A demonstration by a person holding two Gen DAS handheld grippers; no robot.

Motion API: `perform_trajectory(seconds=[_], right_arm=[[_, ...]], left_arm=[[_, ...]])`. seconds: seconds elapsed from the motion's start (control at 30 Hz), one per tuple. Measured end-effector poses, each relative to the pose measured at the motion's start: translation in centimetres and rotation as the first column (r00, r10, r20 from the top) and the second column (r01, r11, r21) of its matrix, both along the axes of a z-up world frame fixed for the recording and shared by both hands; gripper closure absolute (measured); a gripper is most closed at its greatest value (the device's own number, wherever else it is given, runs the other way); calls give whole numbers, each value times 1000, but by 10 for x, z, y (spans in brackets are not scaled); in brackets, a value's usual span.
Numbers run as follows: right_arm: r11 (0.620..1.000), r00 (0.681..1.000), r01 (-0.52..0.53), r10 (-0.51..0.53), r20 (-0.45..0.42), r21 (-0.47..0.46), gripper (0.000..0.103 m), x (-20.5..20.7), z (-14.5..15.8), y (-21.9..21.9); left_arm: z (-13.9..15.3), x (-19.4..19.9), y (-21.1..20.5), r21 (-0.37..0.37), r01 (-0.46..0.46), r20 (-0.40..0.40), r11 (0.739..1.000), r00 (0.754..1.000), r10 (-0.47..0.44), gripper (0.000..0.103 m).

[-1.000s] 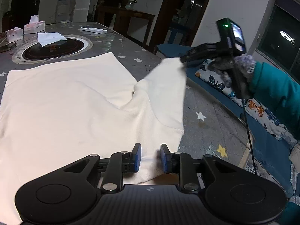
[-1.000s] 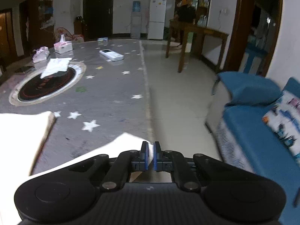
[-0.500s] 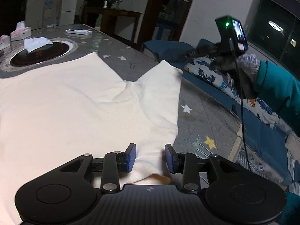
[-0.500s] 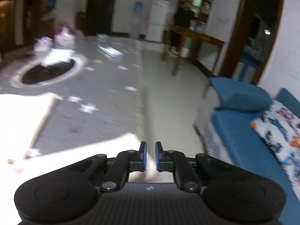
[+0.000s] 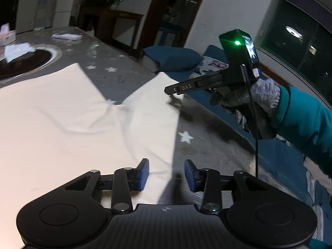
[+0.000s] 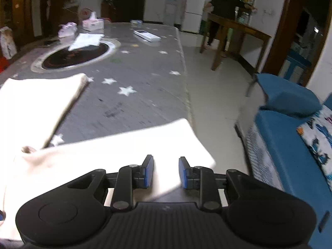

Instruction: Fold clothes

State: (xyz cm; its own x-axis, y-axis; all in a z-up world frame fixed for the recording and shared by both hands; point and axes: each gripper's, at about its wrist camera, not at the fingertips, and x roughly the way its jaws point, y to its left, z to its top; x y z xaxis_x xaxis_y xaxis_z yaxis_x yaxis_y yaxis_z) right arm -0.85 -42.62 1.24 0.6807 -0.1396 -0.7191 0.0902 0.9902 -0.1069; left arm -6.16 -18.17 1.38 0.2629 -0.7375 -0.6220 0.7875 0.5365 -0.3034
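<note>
Grey star-patterned table (image 5: 207, 145), left gripper (image 5: 166, 174) fingers wide apart over the cream garment's (image 5: 62, 124) near edge, right gripper (image 6: 166, 171) parted, gripping nothing, above the flat sleeve (image 6: 145, 141) by the table's right edge, cloth smooth, faintly rippled.

left wrist: low, faces right | right wrist: faces far end | shared: table (image 5: 128, 76)

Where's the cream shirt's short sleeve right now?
In the right wrist view the cream short sleeve lies flat on the grey star-patterned tablecloth at the table's right edge, just ahead of the open right gripper.
</note>
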Motion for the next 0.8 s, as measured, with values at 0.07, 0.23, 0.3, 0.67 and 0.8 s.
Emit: perform_trajectory(seconds=[0.07, 0.23, 0.3, 0.67, 0.8], right_arm=[[1000, 1000, 3, -3, -5, -7, 78, -4, 3, 1], [1000, 1000, 12, -12, -16, -26, 78, -15, 9, 2], [1000, 1000, 7, -8, -19, -28, 78, -18, 12, 5], [897, 903, -429, 427, 41, 108, 78, -10, 31, 109], [876, 880, -472, 475, -8, 102, 79, -3, 18, 130]], left_arm=[[-1, -3, 0, -4, 17, -3, 1000, 1000, -17, 60], [3, 1, 8, -12, -5, -13, 1000, 1000, 5, 60], [7, 2, 16, -11, -22, 1, 1000, 1000, 22, 60], [23, 46, 72, 53, -248, 61, 967, 968, 244, 60], [19, 76, 93, 84, -365, 57, 927, 931, 361, 61]])
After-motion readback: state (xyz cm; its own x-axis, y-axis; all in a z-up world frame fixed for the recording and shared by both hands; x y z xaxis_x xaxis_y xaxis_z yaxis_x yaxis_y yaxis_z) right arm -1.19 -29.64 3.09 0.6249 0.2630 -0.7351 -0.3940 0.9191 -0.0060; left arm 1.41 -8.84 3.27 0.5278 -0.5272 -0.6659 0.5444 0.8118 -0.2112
